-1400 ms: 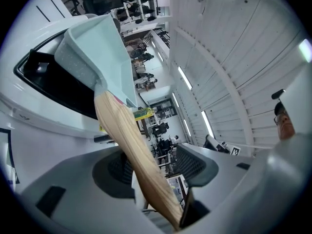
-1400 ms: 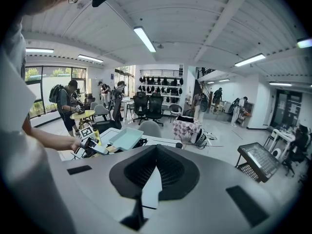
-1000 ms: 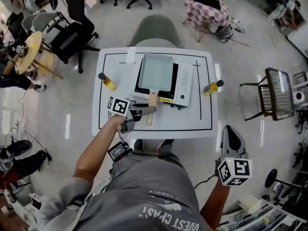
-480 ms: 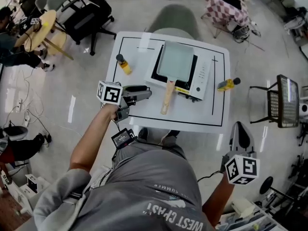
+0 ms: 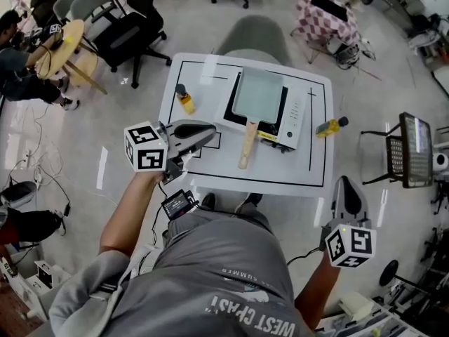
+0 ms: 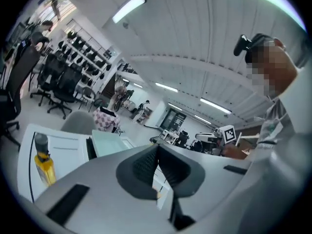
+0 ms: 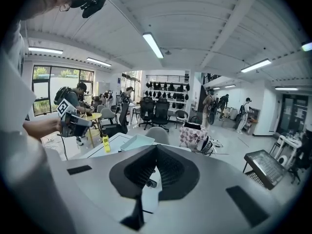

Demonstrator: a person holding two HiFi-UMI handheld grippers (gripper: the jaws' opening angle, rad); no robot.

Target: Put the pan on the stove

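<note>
Pale, glossy floor (image 5: pixel 105 181) of an open office, with black swivel chairs (image 5: pixel 130 27) toward the upper left, a round wooden table (image 5: pixel 59 44) beside them and a checked cloth (image 5: pixel 326 16) at upper right. At centre, a white table (image 5: pixel 280 170) edged with a thin black line, a grey chair (image 5: pixel 258 34) tucked behind. Right of its middle, a white stove (image 5: pixel 295 114) carrying the pale square pan (image 5: pixel 258 93), wooden handle (image 5: pixel 247 143) reaching toward the lower edge. One yellow bottle (image 5: pixel 184 100) left of the stove, another bottle (image 5: pixel 330 126) right. Over the table's left edge, the left gripper (image 5: pixel 210 130), jaws just closed together, nothing between. At lower right, off the table, the right gripper (image 5: pixel 348 184), jaws likewise pressed together, empty.
</note>
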